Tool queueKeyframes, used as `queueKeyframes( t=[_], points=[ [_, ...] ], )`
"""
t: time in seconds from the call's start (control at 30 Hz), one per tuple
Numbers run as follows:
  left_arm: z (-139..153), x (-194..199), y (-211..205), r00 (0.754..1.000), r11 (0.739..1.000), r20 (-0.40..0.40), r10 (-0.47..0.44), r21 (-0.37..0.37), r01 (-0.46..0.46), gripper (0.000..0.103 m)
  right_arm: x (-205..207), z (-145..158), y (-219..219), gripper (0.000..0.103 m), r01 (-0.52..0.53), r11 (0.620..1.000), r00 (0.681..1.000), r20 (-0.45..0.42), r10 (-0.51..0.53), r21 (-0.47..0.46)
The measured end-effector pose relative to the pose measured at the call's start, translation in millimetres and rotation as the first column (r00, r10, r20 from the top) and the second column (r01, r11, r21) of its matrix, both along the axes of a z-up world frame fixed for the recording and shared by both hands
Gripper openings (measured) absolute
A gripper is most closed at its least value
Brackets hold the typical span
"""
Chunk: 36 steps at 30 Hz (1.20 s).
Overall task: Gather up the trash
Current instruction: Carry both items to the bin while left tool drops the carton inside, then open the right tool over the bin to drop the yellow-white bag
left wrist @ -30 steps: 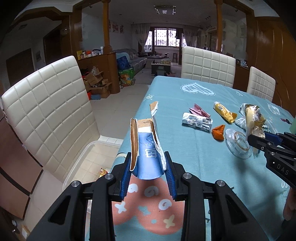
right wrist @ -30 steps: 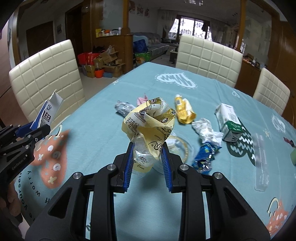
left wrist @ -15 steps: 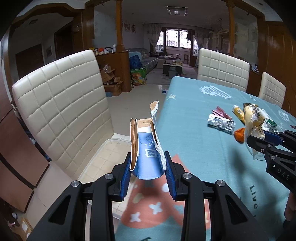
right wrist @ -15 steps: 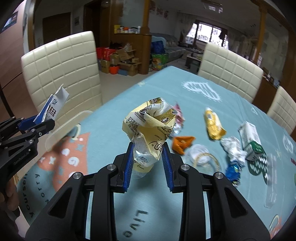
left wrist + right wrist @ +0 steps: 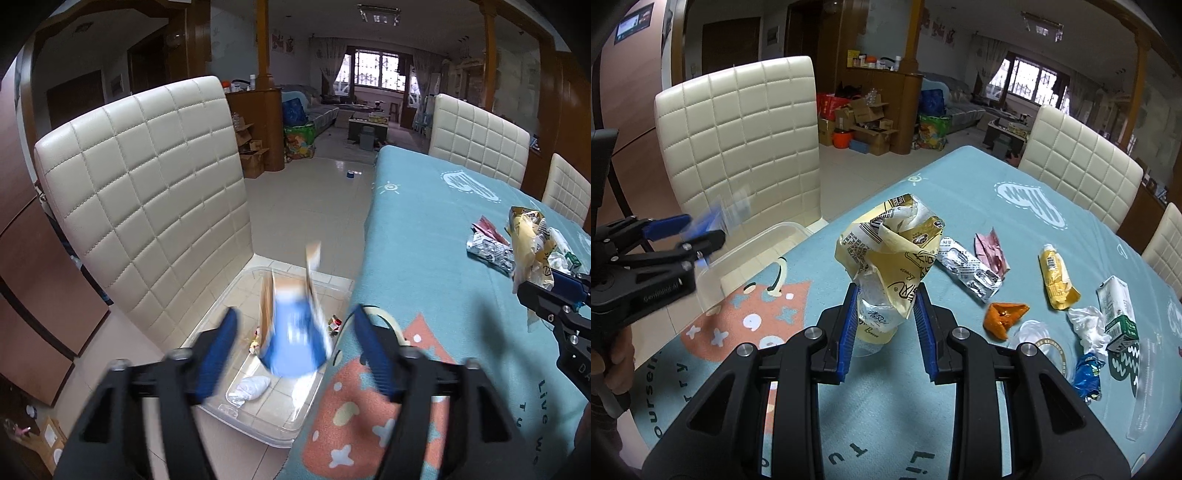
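Since the earlier frames both hands have swung toward the surface's edge — the left gripper (image 5: pixel 295 343) now hangs past it, over the clear plastic bin (image 5: pixel 258 417) on the floor beside the cream chair (image 5: pixel 147 192). Its jaws have just been opening and now stand wide apart; the blue carton scrap (image 5: pixel 293 343) sits between them, blurred, touching neither pad. Bin already contains a white wad (image 5: pixel 251 387) and a few small wrappers (image 5: pixel 332 325).

Right gripper (image 5: pixel 886 314) is clamped on the crumpled yellow wrapper (image 5: pixel 890 247), held above the teal surface (image 5: pixel 960 192) — same grip as before.

On the surface, right wrist view:
- silver blister pack (image 5: pixel 971 273) just beside a pink wrapper (image 5: pixel 991 251)
- yellow packet (image 5: pixel 1056 280)
- orange scrap (image 5: pixel 1004 317) near a clear lid (image 5: pixel 1041 339)
- white crumpled tissue (image 5: pixel 1087 326) touching the green-and-white carton (image 5: pixel 1117 314)
- blue foil wrapper (image 5: pixel 1087 376) near the right edge

Person's hand (image 5: pixel 613 354) grips the left gripper's handle at the left of that view.
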<state>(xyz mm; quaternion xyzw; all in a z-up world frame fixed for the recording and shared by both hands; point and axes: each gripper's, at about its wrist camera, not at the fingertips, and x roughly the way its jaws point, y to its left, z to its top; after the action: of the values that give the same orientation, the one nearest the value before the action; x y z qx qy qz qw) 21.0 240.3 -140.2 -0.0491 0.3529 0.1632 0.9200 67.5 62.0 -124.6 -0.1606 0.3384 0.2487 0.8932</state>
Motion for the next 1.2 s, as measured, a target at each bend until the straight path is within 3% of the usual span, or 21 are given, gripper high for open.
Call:
queueKeyframes(
  t=[0.3, 0.73, 0.97, 1.03, 1.07, 1.1, 1.2],
  points=[
    [-5, -12, 13, 1.0, 1.0, 0.007, 0.016, -0.014, -0.016, 0.082, 5, -4, 12, 0.032, -0.018, 1.0, 1.0, -0.015, 0.018, -0.004],
    [-12, -39, 47, 0.995, 0.995, 0.0, 0.098, -0.005, -0.098, 0.082, 7, -10, 73, 0.032, -0.158, 0.987, 0.986, -0.056, 0.158, 0.006],
    [-13, -46, 58, 0.993, 0.993, 0.009, 0.119, -0.009, -0.119, 0.082, -5, -1, 108, 0.035, -0.246, 0.969, 0.969, -0.006, 0.246, 0.004],
    [-13, -47, 59, 0.993, 0.993, 0.009, 0.119, -0.01, -0.119, 0.082, -11, 2, 115, 0.05, -0.26, 0.966, 0.965, 0.019, 0.26, -0.007],
    [-13, -47, 60, 0.993, 0.993, 0.009, 0.119, -0.011, -0.119, 0.082, -13, 3, 115, 0.074, -0.262, 0.965, 0.965, 0.026, 0.262, -0.01],
    [-13, -47, 60, 0.993, 0.993, 0.009, 0.119, -0.011, -0.119, 0.082, -15, 6, 115, 0.085, -0.258, 0.966, 0.965, 0.048, 0.258, -0.008],
    [-12, -50, 59, 0.993, 0.993, 0.015, 0.117, -0.004, -0.117, 0.082, -24, 11, 112, 0.083, -0.241, 0.97, 0.961, 0.135, 0.242, -0.028]
  ],
)
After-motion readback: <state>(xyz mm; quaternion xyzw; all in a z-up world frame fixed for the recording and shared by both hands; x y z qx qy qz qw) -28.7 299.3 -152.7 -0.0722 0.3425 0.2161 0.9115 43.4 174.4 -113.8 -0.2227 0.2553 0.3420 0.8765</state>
